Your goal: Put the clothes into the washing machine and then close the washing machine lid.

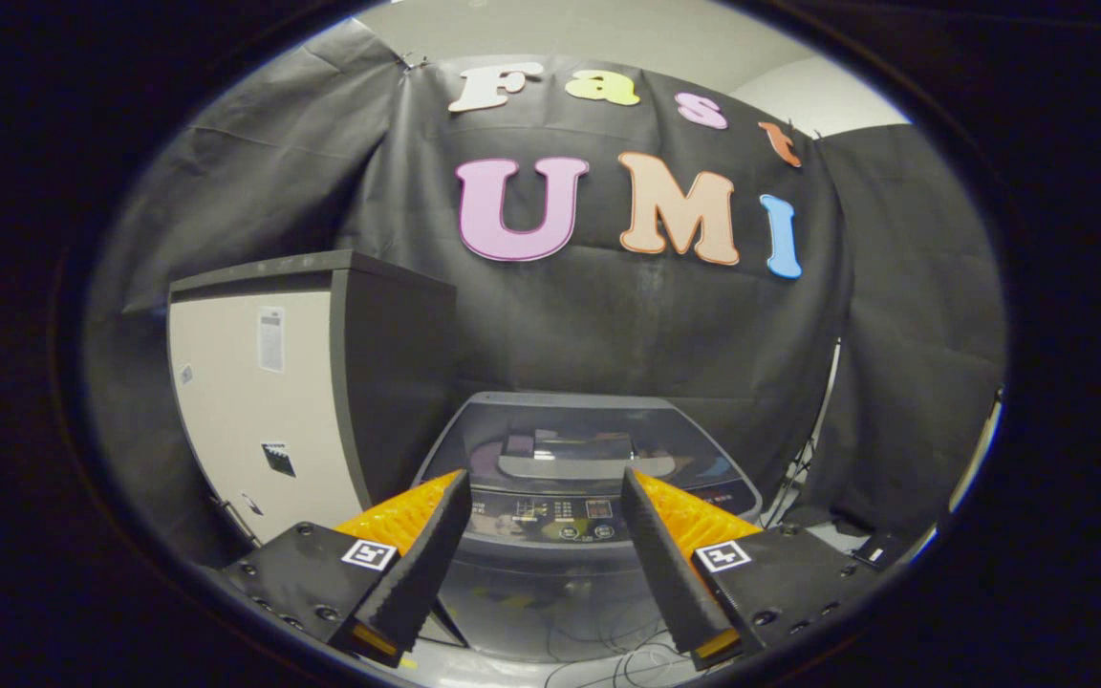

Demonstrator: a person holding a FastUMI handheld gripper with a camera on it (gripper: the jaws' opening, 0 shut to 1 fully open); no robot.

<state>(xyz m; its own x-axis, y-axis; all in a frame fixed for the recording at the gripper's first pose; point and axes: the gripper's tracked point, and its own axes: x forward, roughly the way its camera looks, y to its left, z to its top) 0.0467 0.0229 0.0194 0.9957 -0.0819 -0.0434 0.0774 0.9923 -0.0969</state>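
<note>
Gripper view had the washing machine (589, 497) straight ahead beyond the fingertips, beside a tall cabinet (264, 382), its lid (570, 444) apparently down and control panel nearest, while the gripper (541, 521) held its jaws wide with nothing between; clothes not spotted.

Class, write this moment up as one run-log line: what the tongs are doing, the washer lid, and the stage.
tongs: open, empty | washing machine: beyond the fingers, lid down | cabinet: beside washer | stage: facing washer
</note>
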